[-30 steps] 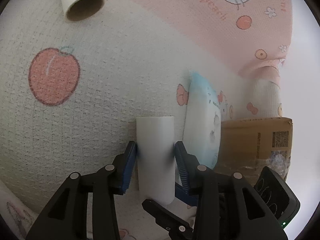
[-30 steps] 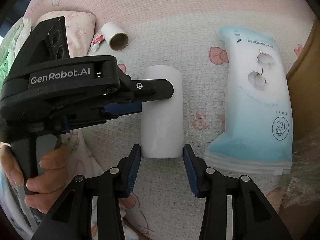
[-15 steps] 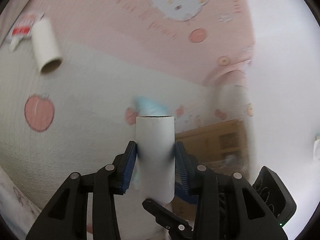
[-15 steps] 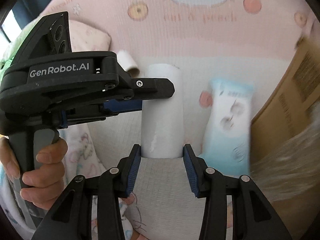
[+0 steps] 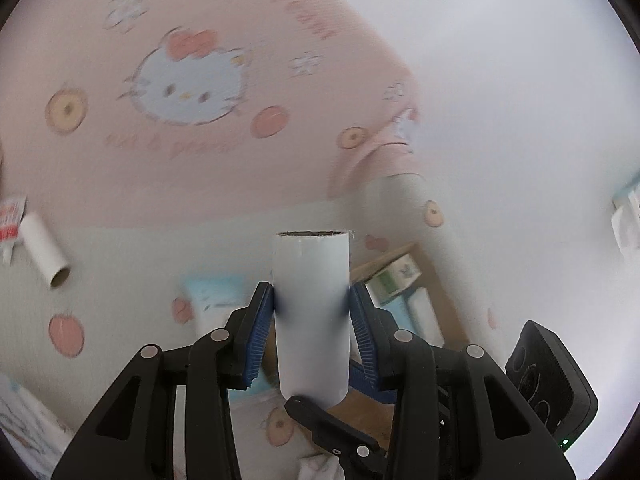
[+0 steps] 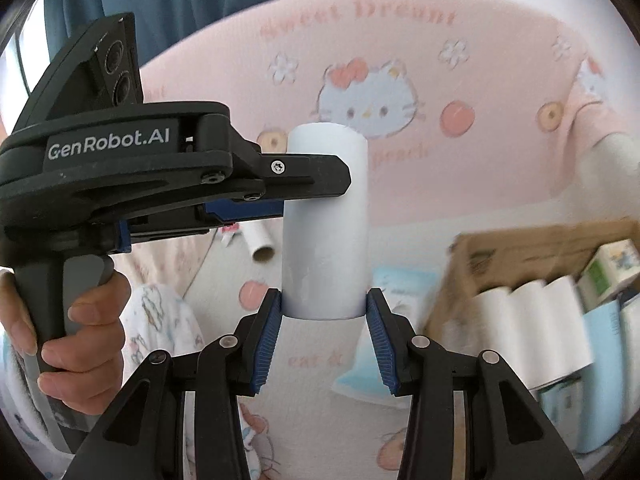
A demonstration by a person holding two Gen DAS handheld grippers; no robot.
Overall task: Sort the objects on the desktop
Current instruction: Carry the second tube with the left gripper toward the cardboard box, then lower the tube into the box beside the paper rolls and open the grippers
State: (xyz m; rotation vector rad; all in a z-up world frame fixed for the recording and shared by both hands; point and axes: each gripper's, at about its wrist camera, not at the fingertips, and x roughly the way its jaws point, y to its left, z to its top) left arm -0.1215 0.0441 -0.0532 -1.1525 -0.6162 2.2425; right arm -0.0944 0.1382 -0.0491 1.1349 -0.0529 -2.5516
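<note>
left gripper (image 5: 311, 302): blue pads clamped on both sides of the white roll (image 5: 311, 312), roughly mid-length; the roll's far open end points forward along the fingers
right gripper (image 6: 323, 312): clamped on the near end of the same roll, pad tips touching its sides
white roll: held in the air between the two tools, clear of the bedding (image 6: 320, 364); left tool crosses it from the side in the right wrist view
left hand (image 6: 80, 344): wrapped around the left tool's grey handle
cardboard box (image 6: 516, 252): open, to the right and below; white rolls (image 6: 532, 328), a green-white carton (image 6: 608, 268) and light blue packs inside, blurred
blue pack (image 6: 384, 360): lies on the bedding just left of the box, beneath the roll
empty tube (image 5: 44, 252): lies on the bedding far left, well apart, open end toward camera, next to a red-white wrapper (image 5: 10, 220)
background: pink cat-print blanket (image 6: 400, 92), motion-blurred
</note>
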